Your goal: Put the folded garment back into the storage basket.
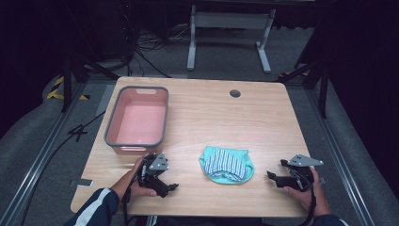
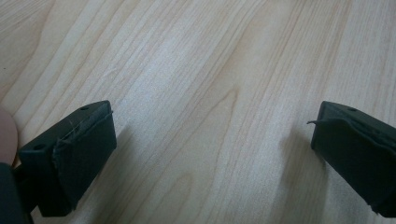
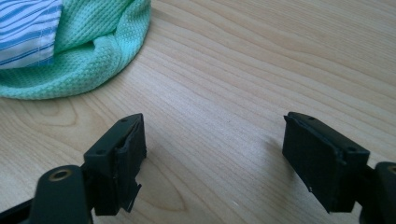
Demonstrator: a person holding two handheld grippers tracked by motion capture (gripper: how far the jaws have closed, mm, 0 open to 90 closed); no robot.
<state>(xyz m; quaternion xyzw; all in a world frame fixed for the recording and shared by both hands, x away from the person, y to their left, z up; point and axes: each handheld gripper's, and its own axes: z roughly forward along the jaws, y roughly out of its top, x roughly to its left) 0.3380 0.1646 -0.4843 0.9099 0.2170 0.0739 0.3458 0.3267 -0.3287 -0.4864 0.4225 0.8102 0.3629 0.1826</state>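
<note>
A pink tub point(image 1: 137, 121) is set at the table's point(image 1: 263, 122) left side. Just in front of it the left gripper point(image 1: 165, 187) is held, jaws spread over bare wood. A green and striped cloth point(image 1: 226, 164) is bunched at centre front. The right gripper point(image 1: 274, 178) is held beside it, jaws spread

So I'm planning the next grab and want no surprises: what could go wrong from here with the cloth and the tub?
1. The cloth is a loose bundle, green knit around a striped piece; a pinch by the right hand-held gripper might lift only one layer.
2. The pink tub sits just behind the left hand-held gripper, so a careless lift could bump its rim.
3. The cloth may drag on the table.
</note>
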